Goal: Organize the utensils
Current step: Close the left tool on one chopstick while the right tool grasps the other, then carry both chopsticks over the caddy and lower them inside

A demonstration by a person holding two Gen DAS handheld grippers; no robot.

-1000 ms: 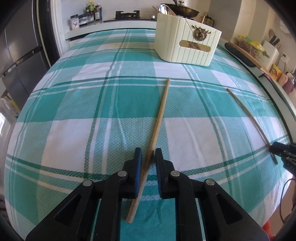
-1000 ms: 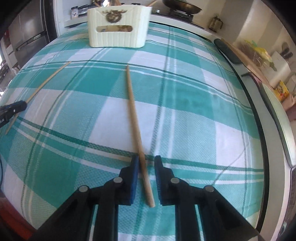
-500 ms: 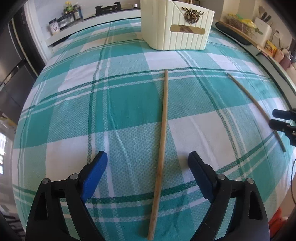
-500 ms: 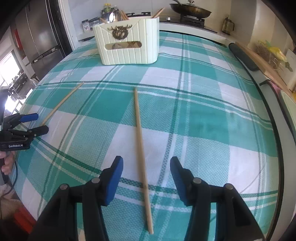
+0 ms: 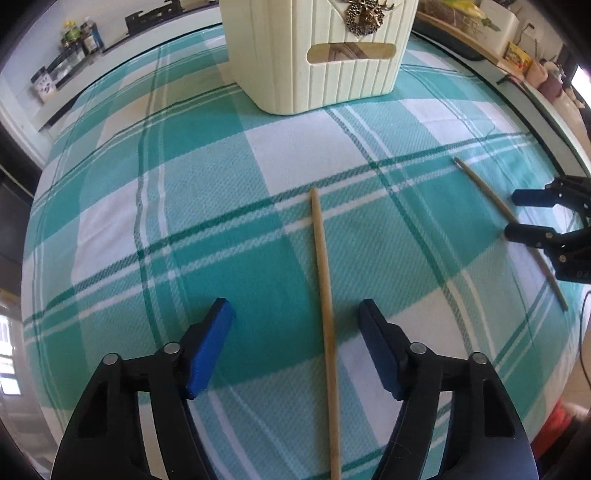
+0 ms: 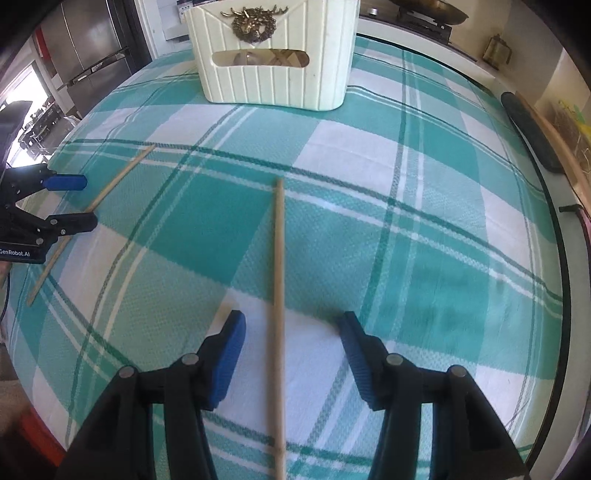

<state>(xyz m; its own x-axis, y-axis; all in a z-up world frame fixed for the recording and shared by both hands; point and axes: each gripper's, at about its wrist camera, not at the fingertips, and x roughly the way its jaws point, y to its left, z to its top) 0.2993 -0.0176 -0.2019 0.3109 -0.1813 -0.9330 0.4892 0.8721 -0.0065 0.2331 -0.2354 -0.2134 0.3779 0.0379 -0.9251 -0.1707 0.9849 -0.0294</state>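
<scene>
Two wooden chopsticks lie flat on the teal plaid tablecloth (image 5: 184, 221). My left gripper (image 5: 295, 314) is open, its jaws on either side of one chopstick (image 5: 325, 295) without touching it. My right gripper (image 6: 290, 321) is open, its jaws either side of the other chopstick (image 6: 279, 277). A cream ribbed utensil caddy (image 5: 321, 55) with a brass deer emblem stands farther back and also shows in the right wrist view (image 6: 273, 55). Each gripper shows in the other's view: the right one (image 5: 517, 214) and the left one (image 6: 88, 201).
A counter with bottles (image 5: 79, 37) and a stove lies beyond the table. A wok (image 6: 428, 14) sits on the stove. A dark flat object (image 6: 532, 133) lies along the table's right edge. A fridge (image 6: 92, 48) stands at the far left.
Both grippers went from shut around the chopsticks to wide open. Both have moved forward along the chopsticks toward the caddy, which looks closer.
</scene>
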